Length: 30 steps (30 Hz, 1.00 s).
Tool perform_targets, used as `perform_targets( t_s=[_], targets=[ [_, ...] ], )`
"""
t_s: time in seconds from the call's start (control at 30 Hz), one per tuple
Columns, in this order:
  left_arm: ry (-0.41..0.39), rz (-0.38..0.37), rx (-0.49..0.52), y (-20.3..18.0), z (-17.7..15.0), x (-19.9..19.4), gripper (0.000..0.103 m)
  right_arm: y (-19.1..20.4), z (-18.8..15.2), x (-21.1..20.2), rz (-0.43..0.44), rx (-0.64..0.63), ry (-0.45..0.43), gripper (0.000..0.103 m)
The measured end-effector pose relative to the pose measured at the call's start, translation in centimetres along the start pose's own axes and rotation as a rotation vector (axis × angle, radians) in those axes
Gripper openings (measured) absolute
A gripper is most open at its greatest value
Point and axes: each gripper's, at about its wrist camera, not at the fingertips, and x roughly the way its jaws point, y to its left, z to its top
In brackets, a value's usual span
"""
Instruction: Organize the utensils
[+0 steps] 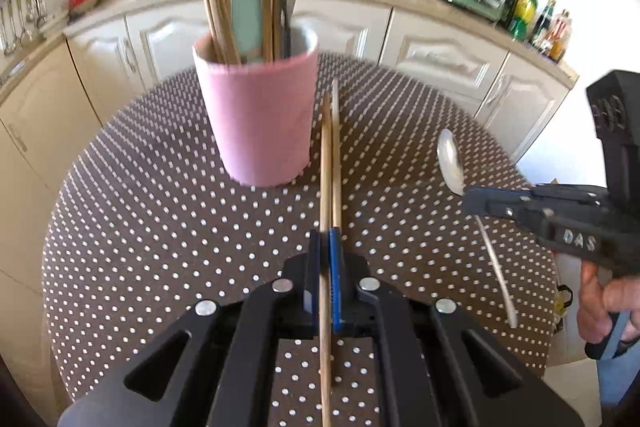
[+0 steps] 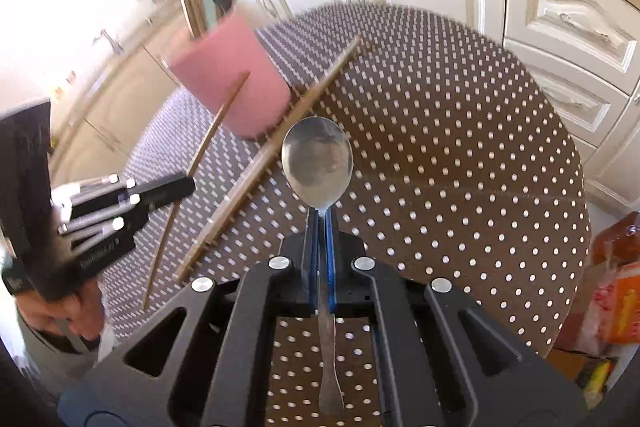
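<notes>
Clamping 1 wooden chopstick just right of the pink cup, the left gripper shows first, then the right gripper, closed on the metal spoon above the dotted table.

pink cup; brown white-dotted tablecloth

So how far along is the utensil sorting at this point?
Done: the pink cup already stands full of wooden sticks and a green utensil. In hand: the left gripper has its jaws shut on one wooden chopstick, and the right gripper is shut on the metal spoon. Left: both need dropping into the cup, plus the second chopstick lying on the dotted table.
</notes>
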Motion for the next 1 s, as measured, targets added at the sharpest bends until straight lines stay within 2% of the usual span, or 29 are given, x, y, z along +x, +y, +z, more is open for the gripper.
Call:
perform_targets(
  t_s=[0.2, 0.4, 0.5, 0.63, 0.87, 1.0],
  targets=[
    [-0.185, -0.035, -0.015, -0.4, -0.4, -5.3, 0.004, -0.3, 0.7, -3.5, 0.065, 0.019, -0.114, 0.004],
    [-0.424, -0.034, -0.059, 0.5, 2.2, -9.7, 0.004, 1.2, 3.5, -6.0, 0.116, -0.013, -0.216, 0.003],
    [-0.496, -0.037, -0.082, 0.6, 3.6, -10.6, 0.004, 2.2, 5.1, -5.7, 0.13, -0.034, -0.241, 0.003],
    [-0.513, -0.045, -0.098, 0.4, 5.7, -10.2, 0.004, 2.9, 5.7, -4.0, 0.094, -0.055, -0.189, 0.003],
    [-0.516, -0.046, -0.09, 0.8, 5.3, -10.1, 0.004, 1.1, 5.0, 1.6, -0.067, -0.048, -0.034, 0.004],
    [-0.521, -0.046, -0.11, 1.5, 5.1, -9.8, 0.004, 1.9, 6.3, 5.2, -0.094, -0.112, 0.068, 0.004]
  ],
)
